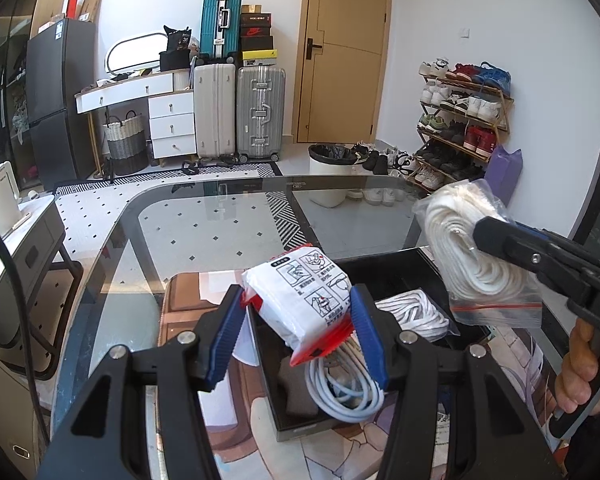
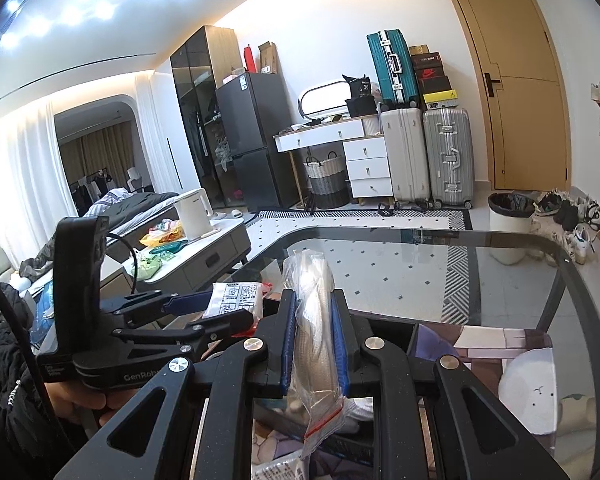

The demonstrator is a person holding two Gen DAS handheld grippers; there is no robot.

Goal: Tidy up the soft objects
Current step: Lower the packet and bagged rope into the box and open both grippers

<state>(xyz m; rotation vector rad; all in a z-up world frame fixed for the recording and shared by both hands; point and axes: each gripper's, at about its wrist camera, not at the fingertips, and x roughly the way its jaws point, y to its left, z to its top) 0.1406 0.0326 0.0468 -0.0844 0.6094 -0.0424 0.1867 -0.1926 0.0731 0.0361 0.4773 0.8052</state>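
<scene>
"GenRobot" is partly read on the body of the left gripper (image 2: pixel 220 314) in the right wrist view; the letters "DA" are seen on the right gripper (image 1: pixel 484 236) in the left wrist view. A white packet (image 1: pixel 304 300) with black line drawings and red ends is clamped between the left gripper's blue pads, above a black box (image 1: pixel 392 276). In the box, a coiled white cable (image 1: pixel 340 392) and a white cord bundle (image 1: pixel 412 312) are seen. A clear zip bag of white cord (image 1: pixel 472 248), red-striped at its seal, is pinched tight by the right gripper, right of the packet and above the box's right side. The glass table (image 1: pixel 204 216) is left bare beyond the box, up to its rounded far edge.
</scene>
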